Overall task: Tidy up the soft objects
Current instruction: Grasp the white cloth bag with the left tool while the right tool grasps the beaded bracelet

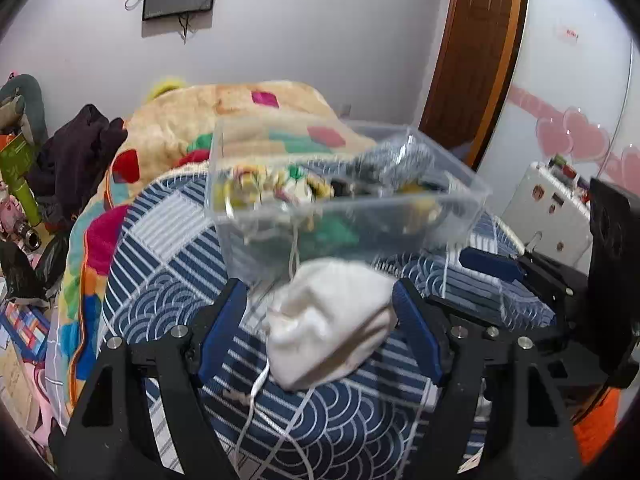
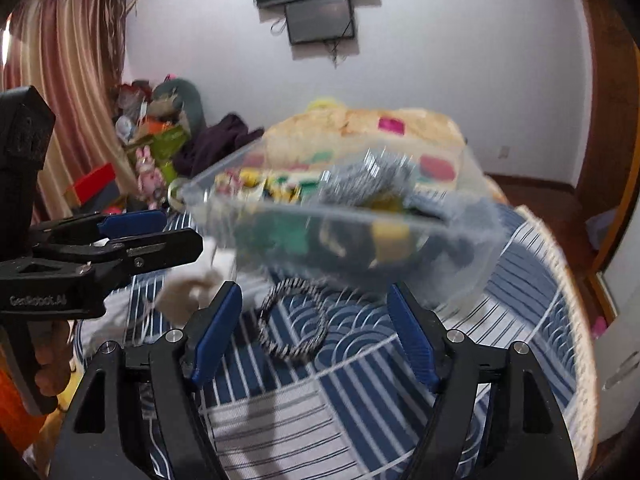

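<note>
A clear plastic bin with several small soft items inside stands on the blue patterned bedspread; it also shows in the right wrist view. A white drawstring pouch lies on the bedspread between the open fingers of my left gripper, just before the bin. A black-and-white striped hair tie lies on the bedspread between the open fingers of my right gripper. The pouch and the left gripper show at the left of the right wrist view. Both views are blurred.
A colourful folded blanket lies behind the bin. Dark clothing and cluttered toys sit at the left. A white box stands at the right by the wardrobe. The bed's edge curves at the right.
</note>
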### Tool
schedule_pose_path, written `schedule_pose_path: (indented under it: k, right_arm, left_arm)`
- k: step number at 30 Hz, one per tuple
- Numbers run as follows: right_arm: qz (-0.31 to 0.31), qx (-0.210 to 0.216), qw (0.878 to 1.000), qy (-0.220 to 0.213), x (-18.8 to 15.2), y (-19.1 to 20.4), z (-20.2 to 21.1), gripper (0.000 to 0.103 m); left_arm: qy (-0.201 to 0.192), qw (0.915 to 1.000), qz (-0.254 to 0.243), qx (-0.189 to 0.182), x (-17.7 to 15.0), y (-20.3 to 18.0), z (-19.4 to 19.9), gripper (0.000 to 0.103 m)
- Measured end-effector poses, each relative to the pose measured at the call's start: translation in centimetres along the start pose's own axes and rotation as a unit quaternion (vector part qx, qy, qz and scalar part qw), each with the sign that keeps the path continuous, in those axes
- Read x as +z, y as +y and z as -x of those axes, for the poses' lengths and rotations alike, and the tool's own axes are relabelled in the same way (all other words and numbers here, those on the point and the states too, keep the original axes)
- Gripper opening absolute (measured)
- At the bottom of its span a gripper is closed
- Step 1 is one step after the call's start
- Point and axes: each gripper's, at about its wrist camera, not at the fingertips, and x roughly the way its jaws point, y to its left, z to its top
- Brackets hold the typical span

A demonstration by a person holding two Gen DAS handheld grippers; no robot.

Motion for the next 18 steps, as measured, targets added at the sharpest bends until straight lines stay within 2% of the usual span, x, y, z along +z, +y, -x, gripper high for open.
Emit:
schedule_pose_path:
  k: [4,5,8,11,13,14,18]
  right_arm:
    - [0.002,0.005,1.000,0.030,-0.6,0.2,-1.8,0.072]
    - [0.003,0.005,0.999,0.035,-0.7,0.2,-2.0,0.069]
    - [0.012,0.017,0.998,0.058,-0.9,0.5,-2.9,0.047]
    - [0.025,0.006,0.998,0.058,-1.1,1.0,-3.1,0.038]
    - [0.024,0.010,0.998,0.057,-1.2,0.9,-3.0,0.029]
    - [0.024,0.008,0.998,0.056,-1.2,0.8,-3.0,0.025]
    - [0.017,0.005,0.999,0.051,-1.5,0.3,-2.4,0.013]
  left_arm:
    - [0.015,0.9999,0.002,-0.003,-1.3,0.2,-0.8,0.075]
    - [0.019,0.9998,0.005,-0.002,-1.7,0.3,-1.0,0.075]
    - [0.030,0.9994,0.017,-0.002,-2.5,0.7,-1.7,0.075]
    - [0.036,0.9989,0.031,-0.002,-3.2,1.1,-2.3,0.075]
    - [0.028,0.9991,0.031,0.000,-3.2,1.1,-2.3,0.069]
    - [0.026,0.9993,0.027,-0.005,-3.0,0.9,-2.3,0.059]
    - [0.020,0.9995,0.023,-0.009,-2.6,0.5,-2.3,0.038]
